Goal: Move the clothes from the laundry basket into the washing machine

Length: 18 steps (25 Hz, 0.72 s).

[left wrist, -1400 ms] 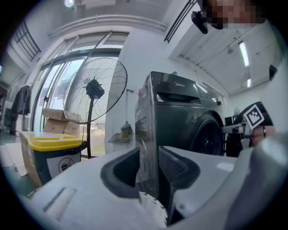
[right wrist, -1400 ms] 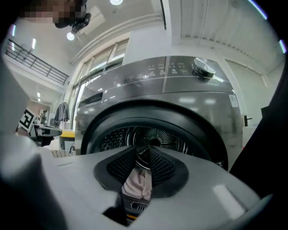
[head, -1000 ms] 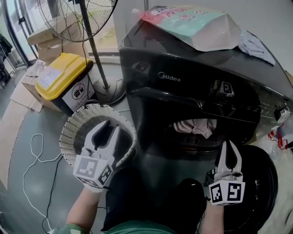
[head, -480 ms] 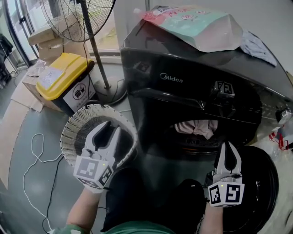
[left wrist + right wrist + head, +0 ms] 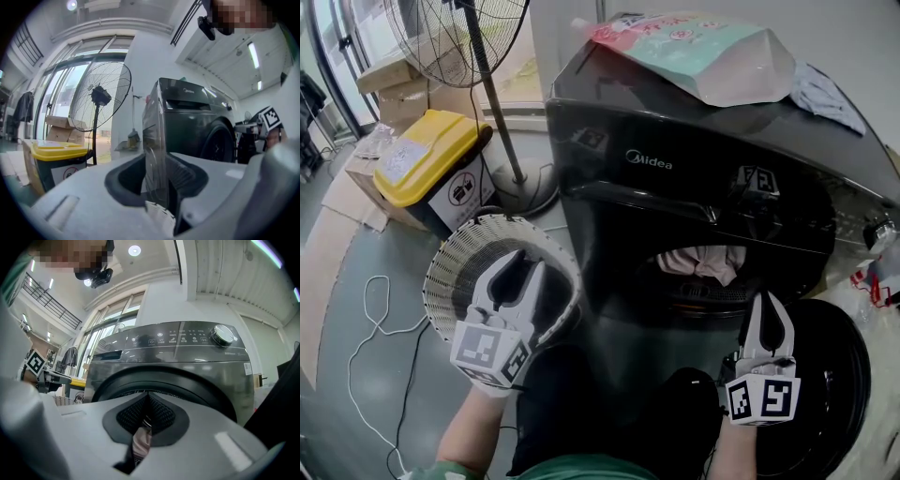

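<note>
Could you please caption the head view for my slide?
Open left tool over the laundry basket; shut right tool facing clothes inside the washing machine.

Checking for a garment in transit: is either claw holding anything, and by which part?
Nothing is held. The left claw is open near the laundry basket; the right claw is shut and empty.

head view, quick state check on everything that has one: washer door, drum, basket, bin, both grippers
washer door: swung open
drum: holds pink clothes
laundry basket: upright, no clothes showing
yellow bin: lid shut
left gripper: open, empty
right gripper: shut, empty
</note>
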Each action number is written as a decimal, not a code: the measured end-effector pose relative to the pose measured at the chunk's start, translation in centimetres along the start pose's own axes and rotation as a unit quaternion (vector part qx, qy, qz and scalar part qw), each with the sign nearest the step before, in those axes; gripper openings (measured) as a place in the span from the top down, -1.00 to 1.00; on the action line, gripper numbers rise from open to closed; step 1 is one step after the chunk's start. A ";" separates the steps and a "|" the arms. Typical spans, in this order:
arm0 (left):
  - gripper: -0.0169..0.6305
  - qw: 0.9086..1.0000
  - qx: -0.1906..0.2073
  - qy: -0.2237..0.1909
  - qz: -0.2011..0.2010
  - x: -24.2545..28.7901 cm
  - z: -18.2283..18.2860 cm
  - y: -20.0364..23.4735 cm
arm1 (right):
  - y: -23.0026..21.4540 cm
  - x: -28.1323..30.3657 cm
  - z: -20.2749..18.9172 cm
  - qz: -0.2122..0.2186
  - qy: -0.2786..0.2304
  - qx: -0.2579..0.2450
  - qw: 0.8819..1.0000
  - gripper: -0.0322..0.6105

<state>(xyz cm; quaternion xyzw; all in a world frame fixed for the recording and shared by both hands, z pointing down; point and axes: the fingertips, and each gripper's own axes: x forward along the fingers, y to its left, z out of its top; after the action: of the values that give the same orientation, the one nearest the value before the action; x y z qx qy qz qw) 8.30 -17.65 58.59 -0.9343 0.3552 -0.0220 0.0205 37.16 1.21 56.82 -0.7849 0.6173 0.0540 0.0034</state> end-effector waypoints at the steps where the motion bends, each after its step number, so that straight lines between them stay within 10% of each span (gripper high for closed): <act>1: 0.55 1.000 0.000 0.000 0.000 0.0 0.0 0.0 | 0.0 0.0 0.0 0.001 0.001 0.000 1.000 0.89; 18: 0.55 1.000 0.004 0.004 0.002 0.2 -0.1 0.3 | 0.3 0.1 0.1 0.006 0.003 -0.008 1.000 0.89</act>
<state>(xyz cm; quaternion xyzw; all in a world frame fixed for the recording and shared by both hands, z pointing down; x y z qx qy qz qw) 8.24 -17.95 58.65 -0.9333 0.3574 -0.0266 0.0226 36.93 1.00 56.75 -0.7813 0.6216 0.0562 -0.0051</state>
